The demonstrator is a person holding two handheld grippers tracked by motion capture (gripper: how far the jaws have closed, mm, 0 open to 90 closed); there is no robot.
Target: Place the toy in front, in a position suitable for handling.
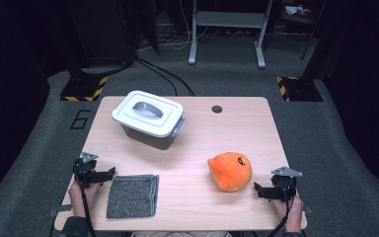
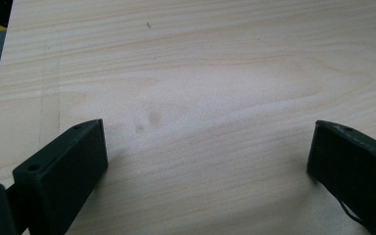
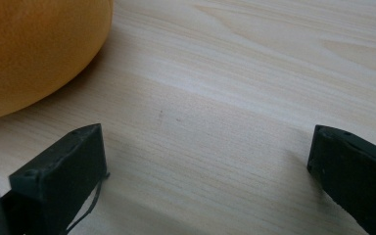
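Both your tools are spread wide with nothing between the jaws. Your right tool (image 1: 262,191) sits low at the lower right of the high view, and the orange plush (image 1: 230,171) is just beside it, up and to the left; in the right gripper view the plush (image 3: 34,49) bulges in at the upper left, close to the left jaw but apart from it. Its long axis looks roughly side to side. Your left tool (image 1: 109,173) rests at the lower left, just beside the folded grey cloth (image 1: 132,195), over bare counter (image 2: 200,73). The lidded white bin (image 1: 149,117) sits farther back, upper left of centre. I'd say the right hand is the closer one for the plush.
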